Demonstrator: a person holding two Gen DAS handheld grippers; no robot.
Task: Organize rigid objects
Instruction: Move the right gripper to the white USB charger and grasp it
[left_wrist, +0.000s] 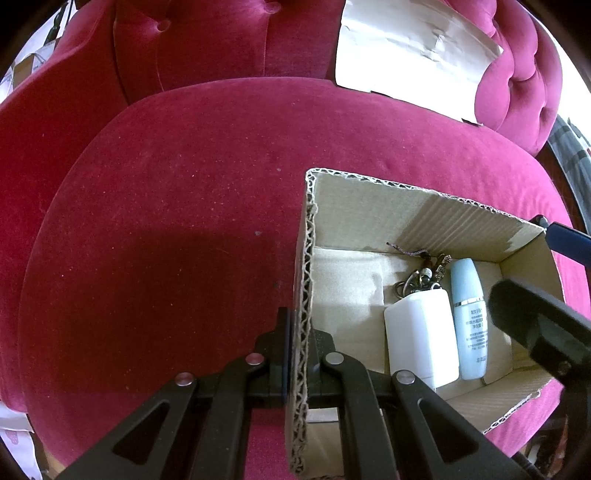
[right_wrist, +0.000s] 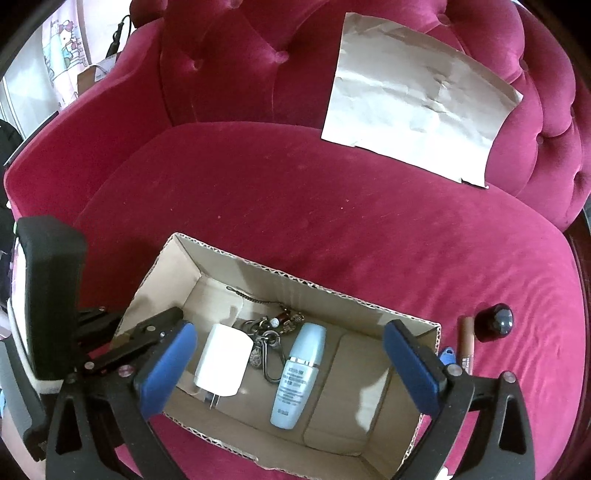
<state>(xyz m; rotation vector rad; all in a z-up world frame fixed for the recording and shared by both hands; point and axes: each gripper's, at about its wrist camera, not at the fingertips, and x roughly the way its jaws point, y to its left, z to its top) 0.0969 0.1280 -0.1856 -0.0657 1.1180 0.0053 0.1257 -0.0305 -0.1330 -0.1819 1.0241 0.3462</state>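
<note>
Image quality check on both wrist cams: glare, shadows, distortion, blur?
Left wrist view: heavy fisheye bowing, dark corners; paper sheet blown out by glare; a soft shadow darkens the sofa seat beside the cardboard box; right tool arm at the edge is soft. Right wrist view: same distortion, paper sheet less washed out, blue bottle in the box sharp.

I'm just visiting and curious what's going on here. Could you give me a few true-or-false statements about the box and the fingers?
1. The left gripper pinches the wall of the cardboard box. True.
2. The right gripper holds the blue bottle. False: its fingers stand wide open, and the bottle lies on the box floor.
3. A white charger lies in the box. True.
4. The keychain lies on the sofa cushion. False: it is inside the box.
5. A brown tube lies outside the box. True.
</note>
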